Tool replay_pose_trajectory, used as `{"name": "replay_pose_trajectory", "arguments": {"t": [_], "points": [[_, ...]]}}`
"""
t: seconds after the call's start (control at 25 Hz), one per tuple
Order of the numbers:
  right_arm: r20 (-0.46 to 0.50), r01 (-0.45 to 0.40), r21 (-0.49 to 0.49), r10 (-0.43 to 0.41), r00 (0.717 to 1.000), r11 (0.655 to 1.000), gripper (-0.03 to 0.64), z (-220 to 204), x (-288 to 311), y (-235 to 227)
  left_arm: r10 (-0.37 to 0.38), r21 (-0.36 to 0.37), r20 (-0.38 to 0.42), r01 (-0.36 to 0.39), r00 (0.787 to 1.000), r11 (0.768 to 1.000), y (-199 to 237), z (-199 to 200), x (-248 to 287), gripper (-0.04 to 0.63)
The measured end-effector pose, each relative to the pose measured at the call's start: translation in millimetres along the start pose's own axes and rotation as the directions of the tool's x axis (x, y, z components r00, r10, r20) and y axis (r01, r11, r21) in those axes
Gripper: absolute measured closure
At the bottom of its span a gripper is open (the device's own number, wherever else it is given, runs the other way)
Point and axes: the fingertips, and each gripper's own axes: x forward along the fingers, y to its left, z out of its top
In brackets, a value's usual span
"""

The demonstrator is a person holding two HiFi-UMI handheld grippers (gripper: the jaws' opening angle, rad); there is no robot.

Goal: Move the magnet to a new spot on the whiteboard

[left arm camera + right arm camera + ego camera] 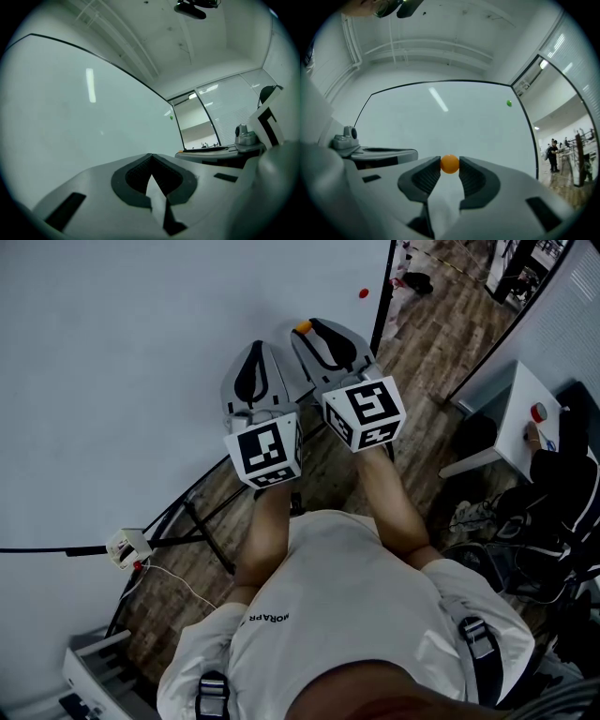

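Note:
A small orange magnet [450, 164] sits between the fingertips of my right gripper [450, 165], whose pads press it from both sides. In the head view the magnet [303, 327] shows at the tip of that gripper [305, 331], right at the whiteboard [141, 381]; whether it touches the board I cannot tell. My left gripper [255, 345] is beside it on the left, also pointing at the board. Its jaws meet at the tip [150, 155] with nothing between them. The whiteboard [440, 126] fills the view behind the magnet.
A second small magnet [364, 293] sticks near the board's right edge, up and right of the grippers; it is a green dot [508, 103] in the right gripper view. The board's black stand [192, 517] and a power strip [127, 547] are on the floor. A white desk [511, 418] stands at the right.

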Motion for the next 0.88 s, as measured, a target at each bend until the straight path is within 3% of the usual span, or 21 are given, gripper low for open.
{"name": "replay_pose_trajectory", "arguments": {"t": [0.88], "points": [[-0.014, 0.035, 0.013, -0.034, 0.999, 0.999, 0.485, -7.5, -16.5, -1.6, -0.03, 0.003, -0.013, 0.03, 0.999, 1.0, -11.4, -0.5, -7.7, 0.592]]}}
